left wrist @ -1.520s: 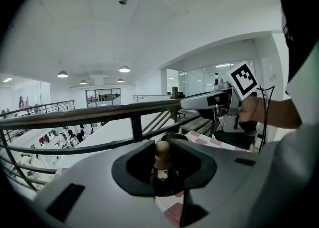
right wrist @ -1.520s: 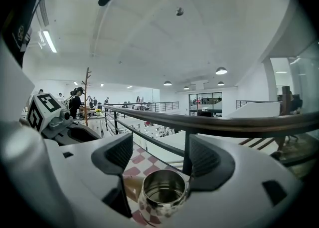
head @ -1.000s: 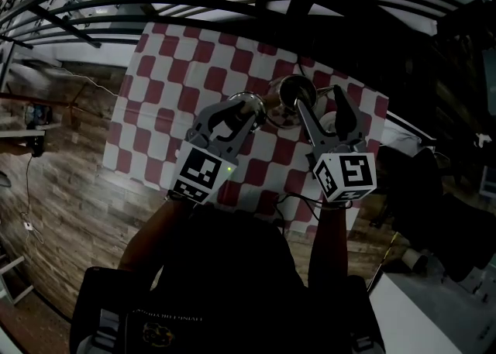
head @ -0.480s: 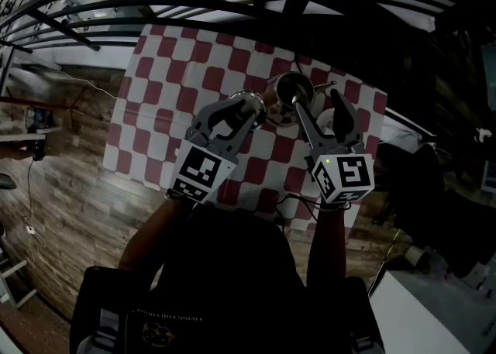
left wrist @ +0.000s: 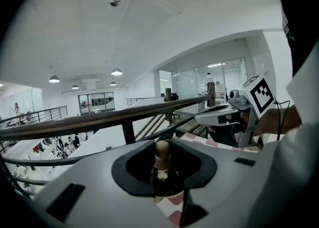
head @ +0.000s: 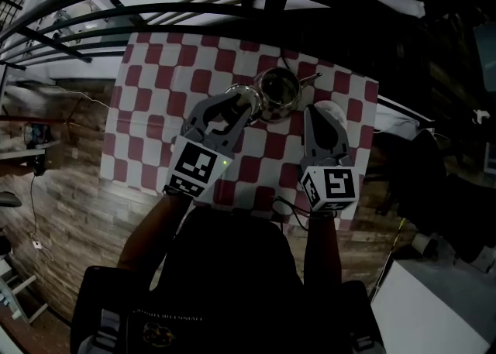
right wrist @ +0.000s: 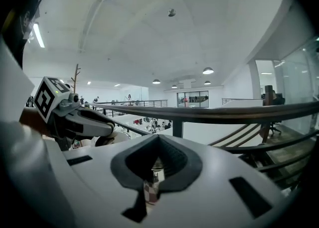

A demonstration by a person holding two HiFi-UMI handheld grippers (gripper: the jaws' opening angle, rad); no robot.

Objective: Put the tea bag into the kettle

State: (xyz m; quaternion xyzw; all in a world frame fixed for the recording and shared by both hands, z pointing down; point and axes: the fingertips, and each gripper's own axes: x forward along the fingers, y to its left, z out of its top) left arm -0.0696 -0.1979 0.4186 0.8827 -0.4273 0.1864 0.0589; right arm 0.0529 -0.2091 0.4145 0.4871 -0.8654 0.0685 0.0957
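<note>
The right gripper (head: 322, 112), wide open a second ago, now has its jaws together, while the left gripper (head: 239, 108) clamps the rounded tan knob (left wrist: 162, 148) of the shiny metal lid (head: 252, 97).

**Three cameras over one checkered table (head: 147, 104).**
Head view looks steeply down from above on the table, left gripper (head: 242, 104) and right gripper (head: 322, 111); each gripper view sits close behind its jaws, facing the railing (left wrist: 99, 120), which both share.
</note>
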